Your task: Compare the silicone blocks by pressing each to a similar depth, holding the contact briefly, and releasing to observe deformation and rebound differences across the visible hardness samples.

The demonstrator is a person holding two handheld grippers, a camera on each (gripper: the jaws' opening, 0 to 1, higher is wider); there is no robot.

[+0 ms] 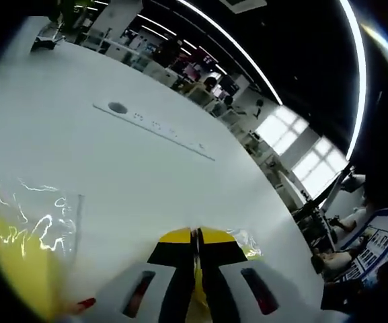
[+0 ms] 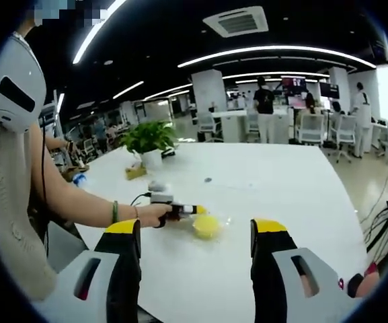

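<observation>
In the right gripper view a yellow silicone block [image 2: 207,225] in clear wrap lies on the white table [image 2: 281,182]. A person's hand holds my left gripper [image 2: 195,210] with its yellow tip at the block's upper edge. My right gripper [image 2: 197,229] stands open, short of the block, with nothing between its fingers. In the left gripper view my left gripper [image 1: 196,235] is shut, tips pressed together over the table. A bit of yellow with clear wrap [image 1: 246,246] shows just behind its tips. Another yellow mass under crinkled clear wrap [image 1: 19,256] sits at the left edge.
A long flat strip with a round hole [image 1: 153,126] lies on the table beyond the left gripper. A potted plant [image 2: 146,140] stands at the table's far left, and a cable [image 2: 140,198] runs to the left gripper. Office desks and people stand in the background.
</observation>
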